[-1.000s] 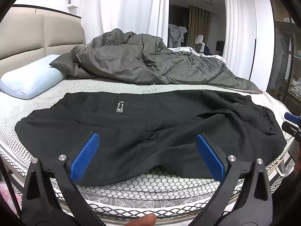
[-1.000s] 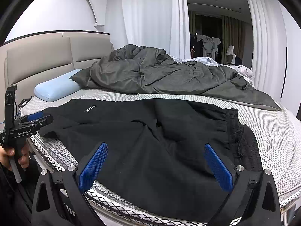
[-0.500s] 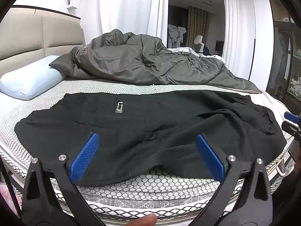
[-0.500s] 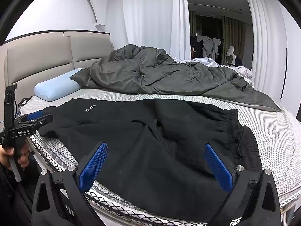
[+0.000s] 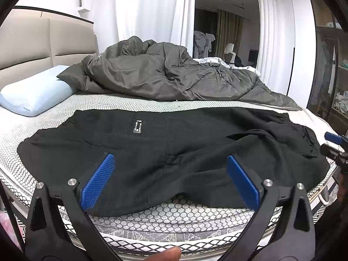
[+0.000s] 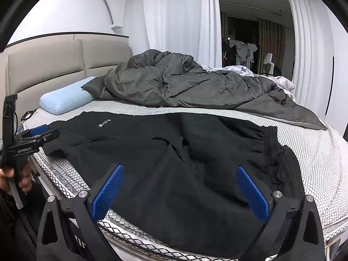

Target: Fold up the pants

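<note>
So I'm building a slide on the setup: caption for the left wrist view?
Open left gripper hovering over black pants spread flat on the bed, grey duvet bunched behind.

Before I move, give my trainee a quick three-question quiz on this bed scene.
1. True or false: the left tongs are shut on the black fabric pants.
2. What lies behind the pants? A) crumpled grey duvet B) a wooden tray
3. Fill in: the pale blue pillow lies near the ____.

Key: 1 false, since both tongs, left and right, are open and hold nothing; 2 A; 3 beige padded headboard.
</note>
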Demonstrator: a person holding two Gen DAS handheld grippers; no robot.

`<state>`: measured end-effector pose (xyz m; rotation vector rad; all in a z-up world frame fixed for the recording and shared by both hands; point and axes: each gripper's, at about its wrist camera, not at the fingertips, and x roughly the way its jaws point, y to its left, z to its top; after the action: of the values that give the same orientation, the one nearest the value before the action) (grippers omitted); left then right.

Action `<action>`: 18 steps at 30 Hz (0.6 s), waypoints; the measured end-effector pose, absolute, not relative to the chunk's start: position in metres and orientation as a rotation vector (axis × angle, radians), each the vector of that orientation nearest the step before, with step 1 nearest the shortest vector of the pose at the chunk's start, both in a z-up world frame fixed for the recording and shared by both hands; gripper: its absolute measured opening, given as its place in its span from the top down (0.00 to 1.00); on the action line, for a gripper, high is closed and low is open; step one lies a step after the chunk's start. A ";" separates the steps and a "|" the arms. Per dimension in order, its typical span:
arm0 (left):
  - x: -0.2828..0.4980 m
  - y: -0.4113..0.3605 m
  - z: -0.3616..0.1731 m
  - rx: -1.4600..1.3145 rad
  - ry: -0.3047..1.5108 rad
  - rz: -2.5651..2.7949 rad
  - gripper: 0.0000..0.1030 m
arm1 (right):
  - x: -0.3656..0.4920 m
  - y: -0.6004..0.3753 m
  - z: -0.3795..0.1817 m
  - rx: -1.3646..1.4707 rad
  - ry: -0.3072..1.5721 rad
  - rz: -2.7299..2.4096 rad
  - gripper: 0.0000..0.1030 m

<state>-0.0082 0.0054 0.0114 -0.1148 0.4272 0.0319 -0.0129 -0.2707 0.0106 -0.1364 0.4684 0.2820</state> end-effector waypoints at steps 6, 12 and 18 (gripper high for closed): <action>-0.007 0.014 0.013 -0.134 0.433 0.030 0.01 | -0.009 -0.270 0.016 -0.119 0.470 0.286 0.00; -0.010 0.016 0.011 -0.136 0.421 0.028 0.01 | 0.001 -0.276 0.030 -0.109 0.489 0.265 0.00; -0.011 0.017 0.010 -0.138 0.432 0.034 0.01 | 0.006 -0.279 0.052 -0.156 0.466 0.252 0.00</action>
<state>-0.0110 0.0170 0.0097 -0.1382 0.4323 0.0341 0.0061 -0.2786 0.0523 -0.1561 0.4660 0.2524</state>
